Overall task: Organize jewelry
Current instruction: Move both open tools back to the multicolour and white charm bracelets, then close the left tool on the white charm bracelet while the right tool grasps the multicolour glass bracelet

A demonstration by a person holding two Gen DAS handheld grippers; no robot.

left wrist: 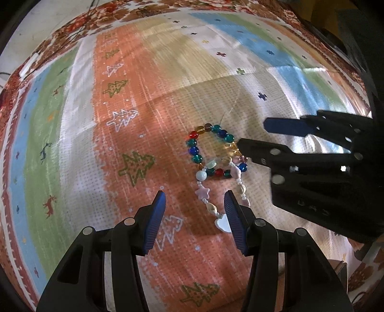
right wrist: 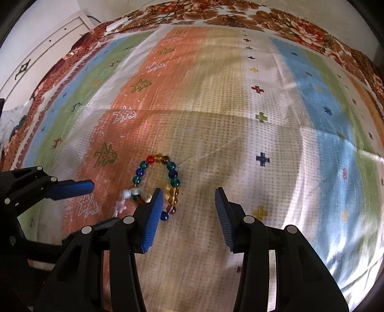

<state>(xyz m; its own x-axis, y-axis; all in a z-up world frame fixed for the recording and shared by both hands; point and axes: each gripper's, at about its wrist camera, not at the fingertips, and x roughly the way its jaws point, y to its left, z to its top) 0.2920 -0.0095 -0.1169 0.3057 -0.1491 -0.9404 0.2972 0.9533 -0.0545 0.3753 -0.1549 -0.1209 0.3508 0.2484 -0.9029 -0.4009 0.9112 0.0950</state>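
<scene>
A bracelet of round coloured glass beads [left wrist: 195,151] lies on the striped cloth [left wrist: 168,72]. A second bracelet of pale star and shell beads [left wrist: 202,194] overlaps its near side. My left gripper [left wrist: 195,216] is open just above the cloth, its jaws either side of the pale bracelet's near end. My right gripper [left wrist: 252,135] comes in from the right, open, its lower finger at the coloured bracelet's right edge. In the right wrist view the coloured bracelet [right wrist: 144,168] lies just ahead of the left finger of my open right gripper [right wrist: 189,211]; the pale bracelet [right wrist: 120,206] is partly hidden.
The cloth [right wrist: 240,120] has orange, green, blue and white stripes with tree and cross prints and lies over a floral cover [right wrist: 240,14]. A white panelled furniture piece [right wrist: 48,45] stands at the far left. Thin cables [left wrist: 79,33] lie at the far edge.
</scene>
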